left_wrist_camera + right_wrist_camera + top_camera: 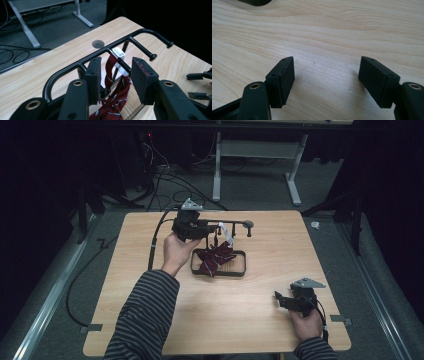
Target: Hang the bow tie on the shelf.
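Observation:
A black metal rack [241, 268] stands mid-table, with a dark red striped tie [215, 257] draped from its top bar into the base frame. In the left gripper view the tie [110, 68] hangs from the bar [75, 65] by a white clip [118, 53]. My left gripper [116, 65] is open at the bar, its pads on either side of the tie and not pressing it; from above it [207, 231] sits at the rack's left end. My right gripper [327, 72] is open over bare wood, near the table's front right [280, 299].
A round hole [98, 44] in the wooden table [150, 320] lies just past the rack. Beyond the far edge, a white desk frame [217, 175] and loose cables [165, 175] are on the grey floor. A cable [155, 245] trails from the left gripper.

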`<action>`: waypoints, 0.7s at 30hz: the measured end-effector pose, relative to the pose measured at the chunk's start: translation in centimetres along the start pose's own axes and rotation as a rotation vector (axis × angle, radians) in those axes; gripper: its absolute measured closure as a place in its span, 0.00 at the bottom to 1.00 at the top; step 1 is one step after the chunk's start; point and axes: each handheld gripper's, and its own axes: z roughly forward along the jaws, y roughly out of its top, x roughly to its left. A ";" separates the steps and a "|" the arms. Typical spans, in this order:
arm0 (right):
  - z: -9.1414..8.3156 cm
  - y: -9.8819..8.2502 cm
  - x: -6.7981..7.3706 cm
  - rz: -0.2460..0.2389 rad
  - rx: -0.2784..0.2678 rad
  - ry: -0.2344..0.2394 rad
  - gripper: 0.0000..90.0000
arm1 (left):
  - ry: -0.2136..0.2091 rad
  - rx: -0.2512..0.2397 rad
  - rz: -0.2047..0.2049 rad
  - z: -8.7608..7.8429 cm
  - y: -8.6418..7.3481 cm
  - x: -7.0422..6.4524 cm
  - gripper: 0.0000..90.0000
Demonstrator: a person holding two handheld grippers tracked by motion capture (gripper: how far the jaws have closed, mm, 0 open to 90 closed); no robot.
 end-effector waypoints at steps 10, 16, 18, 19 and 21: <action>0.0 0.0 0.0 -0.001 0.000 0.001 0.34 | -0.004 -0.007 0.014 -1.3 -0.7 -0.4 0.65; 0.0 0.0 0.0 -0.001 0.000 0.000 0.33 | 0.002 -0.013 0.031 -2.0 -0.8 -0.6 0.65; 0.0 0.0 0.0 -0.001 0.000 0.000 0.33 | 0.000 -0.019 0.033 -2.3 -1.1 -0.7 0.65; 0.0 0.0 0.0 -0.001 0.000 0.000 0.33 | 0.000 -0.019 0.033 -2.3 -1.1 -0.7 0.65; 0.0 0.0 0.0 0.000 0.000 0.000 0.34 | 0.000 -0.026 0.030 -2.7 -1.6 -0.6 0.65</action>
